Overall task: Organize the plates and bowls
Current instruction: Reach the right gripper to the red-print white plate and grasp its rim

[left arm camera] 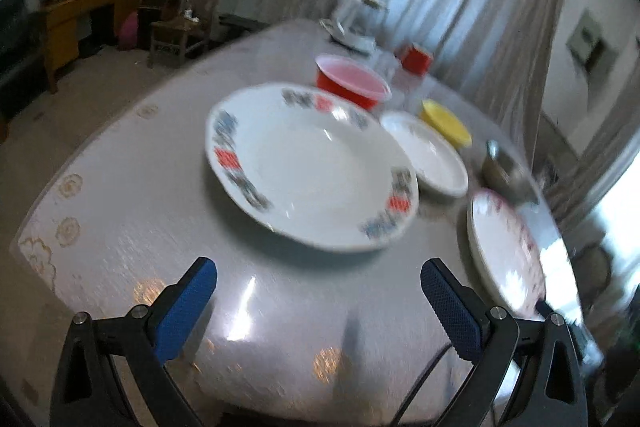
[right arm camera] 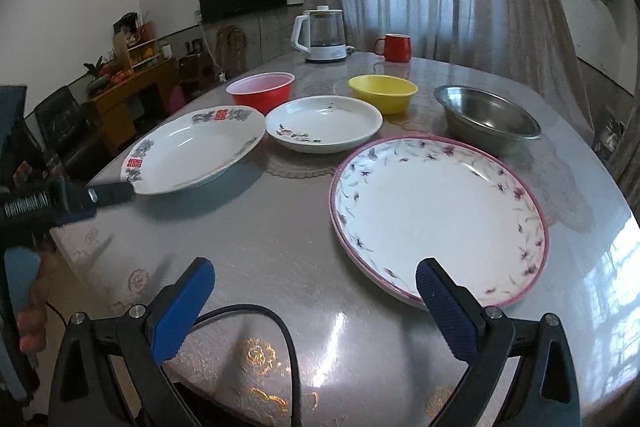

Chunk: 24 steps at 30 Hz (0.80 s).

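Observation:
A large white plate with red and blue rim marks lies on the table ahead of my open, empty left gripper. In the right wrist view the left gripper sits at that plate's near-left rim; I cannot tell if it touches. A pink-rimmed floral plate lies just ahead of my open, empty right gripper. Behind are a small white floral dish, a red bowl, a yellow bowl and a steel bowl.
A white kettle and a red mug stand at the table's far edge. The grey glossy table curves away on the left and right. A black cable runs near the right gripper. Chairs and a wooden desk stand beyond on the left.

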Each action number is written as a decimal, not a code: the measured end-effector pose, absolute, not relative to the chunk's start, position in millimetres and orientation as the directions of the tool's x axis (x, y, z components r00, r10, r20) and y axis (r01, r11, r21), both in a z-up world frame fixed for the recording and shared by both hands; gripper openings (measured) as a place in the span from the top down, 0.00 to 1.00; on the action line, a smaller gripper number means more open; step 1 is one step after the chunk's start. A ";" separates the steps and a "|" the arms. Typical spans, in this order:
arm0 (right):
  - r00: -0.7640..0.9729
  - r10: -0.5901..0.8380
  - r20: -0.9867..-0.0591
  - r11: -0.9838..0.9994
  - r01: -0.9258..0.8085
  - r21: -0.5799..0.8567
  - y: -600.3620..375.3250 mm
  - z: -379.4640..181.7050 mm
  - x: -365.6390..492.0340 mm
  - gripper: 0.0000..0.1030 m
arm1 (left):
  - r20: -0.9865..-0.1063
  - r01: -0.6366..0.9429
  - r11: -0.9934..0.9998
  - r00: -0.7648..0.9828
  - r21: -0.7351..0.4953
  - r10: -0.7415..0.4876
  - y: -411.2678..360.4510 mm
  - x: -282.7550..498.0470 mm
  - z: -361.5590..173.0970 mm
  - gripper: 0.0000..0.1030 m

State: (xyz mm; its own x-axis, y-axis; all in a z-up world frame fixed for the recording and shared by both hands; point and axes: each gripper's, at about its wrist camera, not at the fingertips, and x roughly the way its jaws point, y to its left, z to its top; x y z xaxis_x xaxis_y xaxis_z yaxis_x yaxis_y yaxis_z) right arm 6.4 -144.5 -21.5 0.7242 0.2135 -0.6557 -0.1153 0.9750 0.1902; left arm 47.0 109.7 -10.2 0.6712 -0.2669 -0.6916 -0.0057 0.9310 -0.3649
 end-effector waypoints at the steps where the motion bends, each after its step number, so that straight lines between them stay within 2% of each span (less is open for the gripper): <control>1: 0.722 0.210 -0.659 0.976 -0.116 0.184 -142.9 -22.3 7.7 0.01 | -0.678 -0.019 0.926 0.688 -0.376 -0.261 115.0 46.4 -8.2 0.00; 5: 0.692 0.245 -0.679 0.969 -0.146 0.201 -140.2 -25.9 14.3 0.08 | -0.677 -0.090 0.927 0.710 -0.363 -0.196 132.2 55.1 -1.0 0.00; 9: 0.662 0.303 -0.686 0.952 -0.185 0.243 -138.6 -22.5 28.5 0.09 | -0.696 -0.119 0.944 0.704 -0.308 -0.139 145.0 67.4 -0.8 0.00; 15: 0.676 0.340 -0.653 0.940 -0.240 0.242 -131.2 -8.7 46.9 0.10 | -0.671 -0.083 0.952 0.727 -0.294 -0.145 158.4 88.1 1.7 0.00; 19: 0.645 0.394 -0.655 0.919 -0.260 0.297 -126.9 -6.5 67.6 0.17 | -0.662 -0.041 0.941 0.721 -0.335 -0.204 167.5 102.8 2.4 0.00; 24: 0.627 0.416 -0.658 0.908 -0.257 0.330 -121.3 -5.1 84.1 0.17 | -0.650 -0.044 0.938 0.732 -0.343 -0.204 174.4 112.8 1.8 0.00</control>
